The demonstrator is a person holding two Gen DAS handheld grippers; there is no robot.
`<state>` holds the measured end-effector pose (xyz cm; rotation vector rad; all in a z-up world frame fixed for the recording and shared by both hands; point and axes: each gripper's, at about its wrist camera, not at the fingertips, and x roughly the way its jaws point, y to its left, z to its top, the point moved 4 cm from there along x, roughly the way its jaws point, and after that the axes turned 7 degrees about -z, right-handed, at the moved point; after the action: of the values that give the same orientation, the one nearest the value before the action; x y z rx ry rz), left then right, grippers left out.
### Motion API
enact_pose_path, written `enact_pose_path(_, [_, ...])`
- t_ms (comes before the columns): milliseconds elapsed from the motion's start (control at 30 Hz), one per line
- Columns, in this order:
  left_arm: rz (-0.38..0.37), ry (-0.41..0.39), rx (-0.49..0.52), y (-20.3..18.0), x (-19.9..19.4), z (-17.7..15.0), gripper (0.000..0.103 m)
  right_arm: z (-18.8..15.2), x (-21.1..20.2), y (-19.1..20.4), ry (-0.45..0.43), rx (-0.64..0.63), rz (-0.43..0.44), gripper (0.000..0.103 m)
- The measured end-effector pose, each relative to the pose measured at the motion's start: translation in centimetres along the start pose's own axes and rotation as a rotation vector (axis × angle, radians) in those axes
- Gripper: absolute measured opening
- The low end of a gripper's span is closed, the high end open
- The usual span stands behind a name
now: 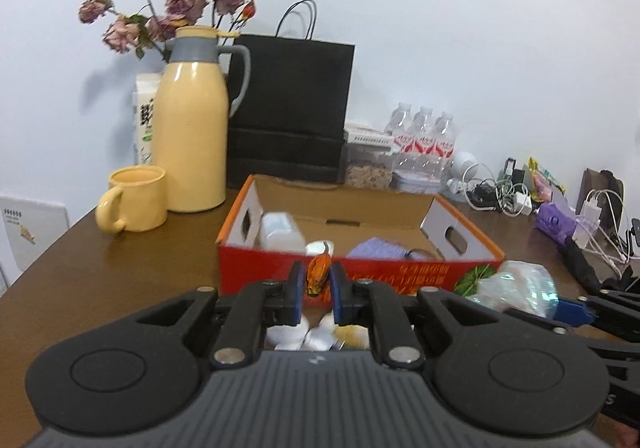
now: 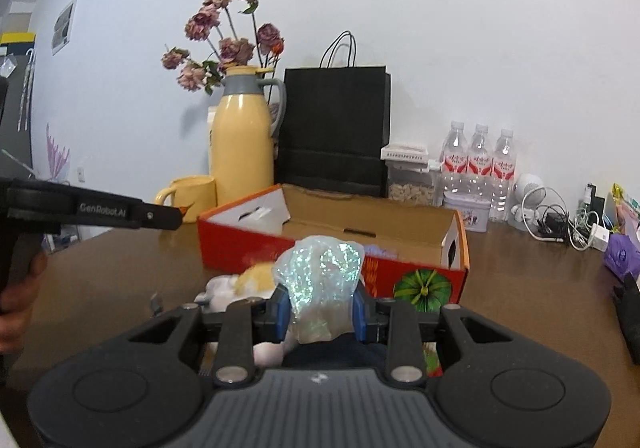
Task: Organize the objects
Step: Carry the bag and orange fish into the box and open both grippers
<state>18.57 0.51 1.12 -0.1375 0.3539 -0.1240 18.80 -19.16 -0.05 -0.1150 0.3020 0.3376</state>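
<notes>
Crinkly iridescent bag [image 2: 320, 288] pinched; glossy orange wrapper [image 1: 318, 275] clamped

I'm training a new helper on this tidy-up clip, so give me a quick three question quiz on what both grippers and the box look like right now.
1. True or false: the left gripper is shut on a small orange item.
2. What does the right gripper hold?
A) a water bottle
B) a shiny crinkled wrapper
C) the yellow mug
3. Fill in: the open box with the red front stands on a brown ____.

Key
1. True: its fingers pinch it on both sides.
2. B, the shiny crinkled wrapper.
3. Table.
</notes>
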Motion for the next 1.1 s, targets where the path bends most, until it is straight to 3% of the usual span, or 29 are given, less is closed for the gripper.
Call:
enact_pose_path(333, [-0.021, -0.032, -0.009, -1.7, 5.7, 4.2, 0.014, 4.4, 5.9, -2.3, -0.049, 0.041, -0.032, 0.029])
enact_pose_path(633, [-0.009, -0.023, -0.032, -2.5, 11.9, 6.4, 0.014, 6.7, 11.9, -4.2, -0.036, 0.061, -0.066, 0.029])
enact_pose_path(900, [0.029, 0.056, -0.027, -1.4, 16.5, 4.5, 0.014, 4.8, 15.5, -5.2, 0.002, 0.049, -0.092, 0.029])
enact_pose_path(1100, [0.037, 0.075, -0.005, -1.3, 17.1, 3.6, 0.014, 4.4, 15.9, -5.7, 0.030, 0.068, -0.107, 0.029])
